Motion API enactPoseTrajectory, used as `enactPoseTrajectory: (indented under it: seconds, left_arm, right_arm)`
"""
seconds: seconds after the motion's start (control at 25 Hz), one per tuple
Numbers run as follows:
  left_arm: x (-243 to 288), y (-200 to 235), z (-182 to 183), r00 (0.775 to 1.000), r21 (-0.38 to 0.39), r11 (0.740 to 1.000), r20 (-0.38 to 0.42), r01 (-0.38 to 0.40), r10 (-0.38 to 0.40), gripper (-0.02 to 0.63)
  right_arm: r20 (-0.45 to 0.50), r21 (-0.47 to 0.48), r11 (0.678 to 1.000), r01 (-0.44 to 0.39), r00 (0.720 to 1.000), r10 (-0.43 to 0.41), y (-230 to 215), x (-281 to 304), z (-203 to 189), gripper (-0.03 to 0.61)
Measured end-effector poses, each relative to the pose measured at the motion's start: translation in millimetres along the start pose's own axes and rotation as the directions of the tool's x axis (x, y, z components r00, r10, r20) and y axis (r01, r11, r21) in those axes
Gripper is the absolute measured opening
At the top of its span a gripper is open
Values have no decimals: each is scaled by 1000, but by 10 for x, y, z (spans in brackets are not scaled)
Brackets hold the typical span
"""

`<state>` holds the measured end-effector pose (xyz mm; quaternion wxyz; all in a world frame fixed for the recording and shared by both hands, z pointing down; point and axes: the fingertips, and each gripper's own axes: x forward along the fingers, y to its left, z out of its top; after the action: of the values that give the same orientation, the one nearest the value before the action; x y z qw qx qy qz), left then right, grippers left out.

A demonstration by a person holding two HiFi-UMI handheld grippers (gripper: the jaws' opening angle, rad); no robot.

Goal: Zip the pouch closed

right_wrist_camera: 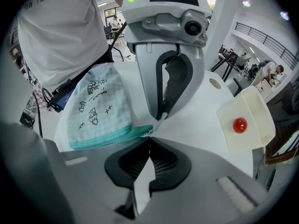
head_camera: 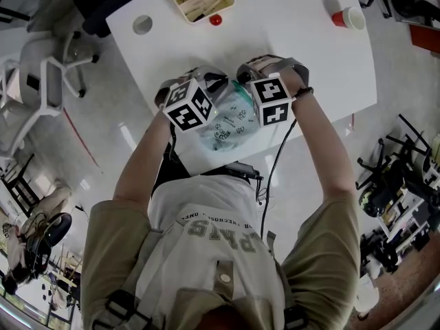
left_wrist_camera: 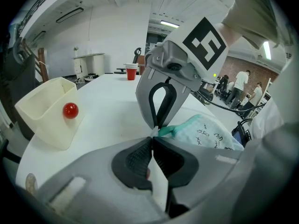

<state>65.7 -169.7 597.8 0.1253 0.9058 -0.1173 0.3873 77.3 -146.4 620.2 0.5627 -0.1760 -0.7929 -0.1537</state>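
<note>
Left hand-held gripper (left_wrist_camera: 153, 139) and right hand-held gripper (right_wrist_camera: 149, 141) shut, tips meeting.

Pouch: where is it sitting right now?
Head view: the pouch lies at the white table's near edge, between the left tool and right tool, both shut on its teal zipper end.

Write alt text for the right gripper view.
The right tongs pinch the teal zipper end of a mint patterned pouch on a white table; the left tongs meet them there. A red ball sits by a cream bin at right.
</note>
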Motion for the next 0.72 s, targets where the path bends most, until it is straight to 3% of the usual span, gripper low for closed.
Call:
enactPoseTrajectory:
  seconds: [0.72]
  left_arm:
    - [61, 8, -60, 1000, -7, 1000, -22, 2, -3, 20]
  right_arm:
    - [-29, 55, 998, -5, 1000, 7, 68, 86, -66, 2]
